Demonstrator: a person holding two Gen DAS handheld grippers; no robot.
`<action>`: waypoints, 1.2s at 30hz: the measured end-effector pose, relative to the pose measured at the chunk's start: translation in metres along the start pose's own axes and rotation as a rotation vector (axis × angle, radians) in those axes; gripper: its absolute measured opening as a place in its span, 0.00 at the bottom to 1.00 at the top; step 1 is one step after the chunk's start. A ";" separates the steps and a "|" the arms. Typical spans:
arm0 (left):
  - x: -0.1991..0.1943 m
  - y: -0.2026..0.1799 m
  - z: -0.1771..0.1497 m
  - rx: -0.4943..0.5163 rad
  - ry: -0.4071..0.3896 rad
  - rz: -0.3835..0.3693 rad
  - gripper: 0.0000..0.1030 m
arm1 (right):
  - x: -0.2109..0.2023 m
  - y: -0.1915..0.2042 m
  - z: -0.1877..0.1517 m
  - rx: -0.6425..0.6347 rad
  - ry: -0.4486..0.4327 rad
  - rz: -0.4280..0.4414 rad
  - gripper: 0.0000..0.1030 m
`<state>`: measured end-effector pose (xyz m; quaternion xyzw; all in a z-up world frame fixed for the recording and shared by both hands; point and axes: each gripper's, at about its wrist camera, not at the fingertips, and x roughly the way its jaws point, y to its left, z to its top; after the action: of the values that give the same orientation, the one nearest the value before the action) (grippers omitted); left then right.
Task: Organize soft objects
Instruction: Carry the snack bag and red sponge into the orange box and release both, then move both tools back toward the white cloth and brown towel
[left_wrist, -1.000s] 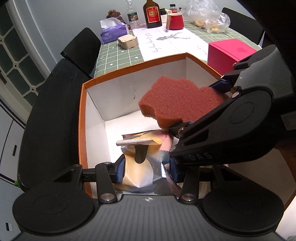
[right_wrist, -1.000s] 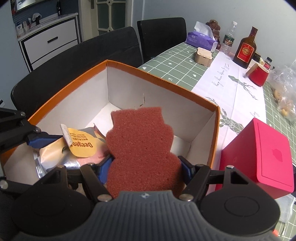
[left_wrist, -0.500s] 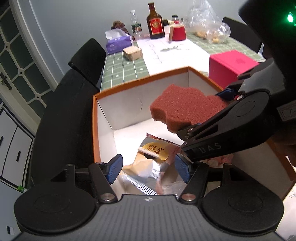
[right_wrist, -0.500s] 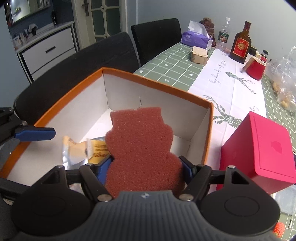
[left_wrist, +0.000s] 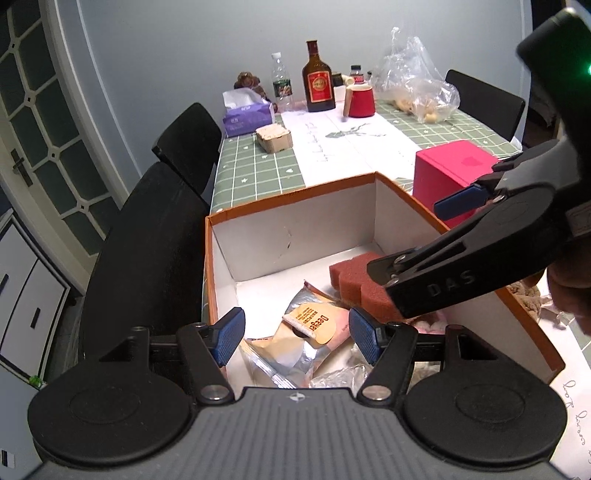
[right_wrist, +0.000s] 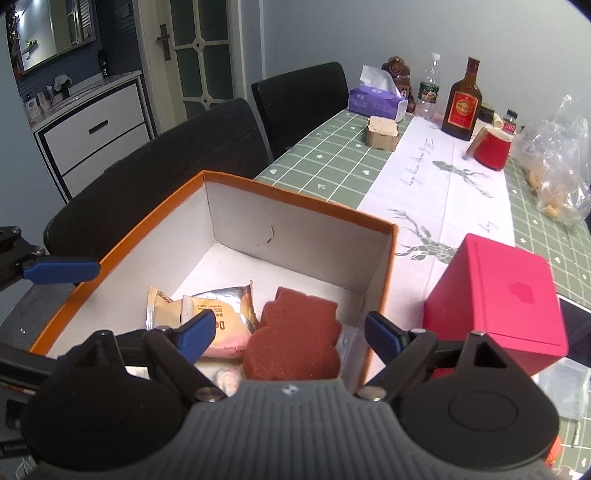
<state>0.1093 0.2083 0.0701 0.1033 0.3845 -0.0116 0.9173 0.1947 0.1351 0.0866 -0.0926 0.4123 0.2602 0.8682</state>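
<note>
- A home dining room, shown by the long dining table under a green checked cloth with a white printed runner.
- Black dining chairs stand along the table's side, and another at its far corner.
- On the table's far end: a tissue box, a water bottle, a brown liquor bottle and a clear bag of food.
- Beyond the table, a glazed door and a white drawer cabinet below a wall mirror.
</note>
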 end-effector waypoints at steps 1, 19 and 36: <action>-0.001 -0.001 0.000 0.004 -0.005 -0.001 0.74 | -0.005 -0.002 -0.001 -0.001 -0.007 0.004 0.84; -0.045 -0.094 0.014 0.153 -0.163 -0.127 0.74 | -0.104 -0.094 -0.065 0.080 -0.088 -0.074 0.83; -0.048 -0.189 0.019 0.292 -0.185 -0.199 0.76 | -0.161 -0.174 -0.150 0.145 -0.097 -0.179 0.83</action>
<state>0.0695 0.0168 0.0827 0.1951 0.3010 -0.1675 0.9183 0.1016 -0.1290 0.1034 -0.0533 0.3775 0.1551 0.9114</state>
